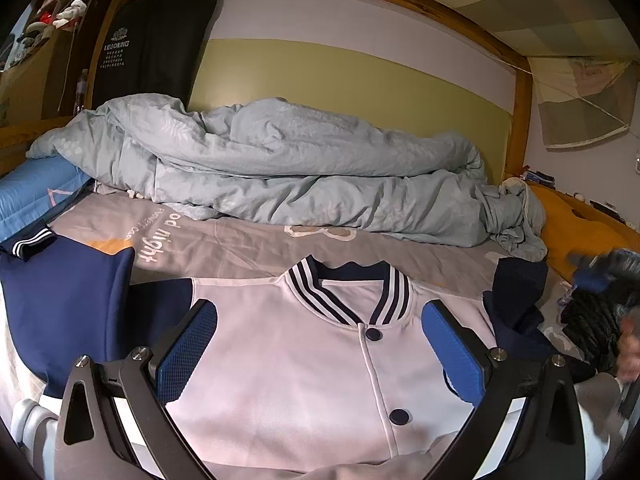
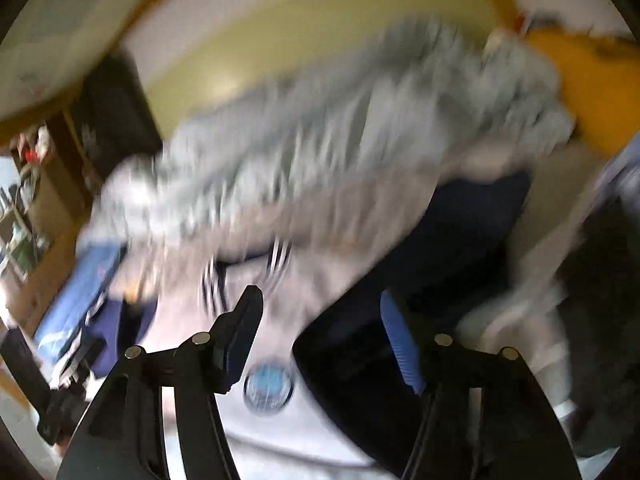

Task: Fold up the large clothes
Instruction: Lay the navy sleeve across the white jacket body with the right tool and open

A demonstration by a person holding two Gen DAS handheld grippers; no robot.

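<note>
While the jacket lies flat, this is how things stand, all told from the jacket:

Left gripper (image 1: 320,344): closest to us, over the jacket's chest; jaws wide apart, holding nothing.
Right gripper (image 2: 320,336): over the jacket's right side; the picture is blurry, but the jaws stand apart and no cloth is pinched between them.
Jacket (image 1: 304,360): white front up on the bed, buttons closed, striped collar (image 1: 348,292) at the far end.
Right sleeve (image 1: 516,300): dark blue, bunched up at the jacket's right shoulder.
Left sleeve (image 1: 60,296): dark blue, spread out to the jacket's left.
How it feels, I think: soft, floppy and light, so it sags if you lift it by one spot.
Where to grab: probably a sleeve cuff or shoulder edge, not the middle.
Bed sheet (image 1: 248,248): grey, just past the collar.
Blanket (image 1: 280,168): pale blue, piled up farther behind the jacket.
</note>
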